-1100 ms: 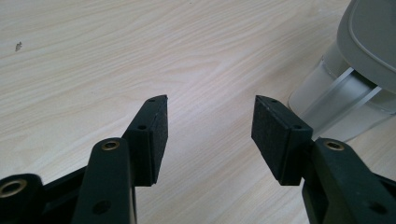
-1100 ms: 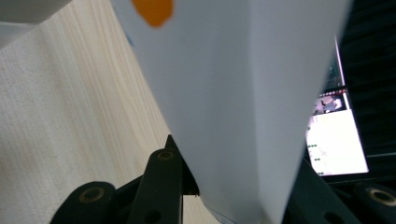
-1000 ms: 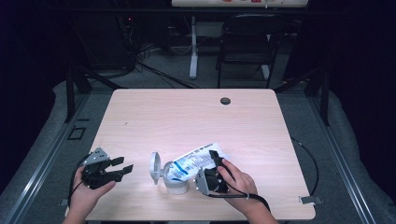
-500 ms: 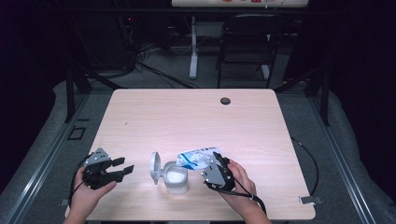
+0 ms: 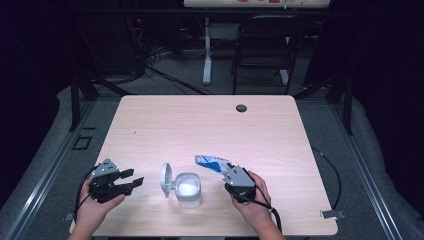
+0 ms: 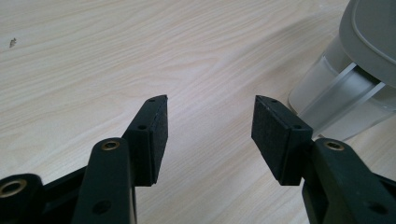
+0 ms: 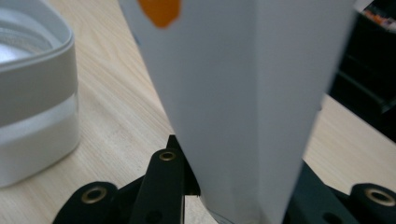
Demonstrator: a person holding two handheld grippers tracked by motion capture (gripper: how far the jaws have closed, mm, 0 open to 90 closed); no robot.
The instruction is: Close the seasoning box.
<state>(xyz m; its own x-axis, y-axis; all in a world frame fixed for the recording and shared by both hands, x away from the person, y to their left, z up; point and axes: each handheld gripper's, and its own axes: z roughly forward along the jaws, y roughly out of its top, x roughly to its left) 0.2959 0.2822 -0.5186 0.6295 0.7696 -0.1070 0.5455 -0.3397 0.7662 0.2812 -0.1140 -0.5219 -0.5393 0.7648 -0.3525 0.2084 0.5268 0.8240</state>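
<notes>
- A white and blue soft packet (image 5: 211, 162) is pinched between the jaws of the right hand-held gripper (image 5: 227, 173); in the right gripper view its pale body (image 7: 243, 107) rises straight out of the jaws, pressed from both sides.
- The packet's long axis is seen to run from the right hand-held gripper up and to the left in the high view, so that its free end hangs above and just to the right of the container's mouth rather than over it.
- One translucent white plastic container (image 5: 187, 189) stands on the light wood-grain counter (image 5: 210, 120), between the two hands, with its grey hinged lid (image 5: 166, 178) flipped up on its left side; something white is seen inside.
- The container lies to the left of the right hand-held gripper and nearer to it than to the left one; a further tilt or shift leftward is judged to be what a pour would turn on.
- The left hand-held gripper (image 5: 131, 181) is held with its jaws spread and empty, pointing toward the container, whose lid and wall show at the right edge of the left gripper view (image 6: 355, 79).
- Counted: one packet, one container, one lid, two hand-held grippers.
</notes>
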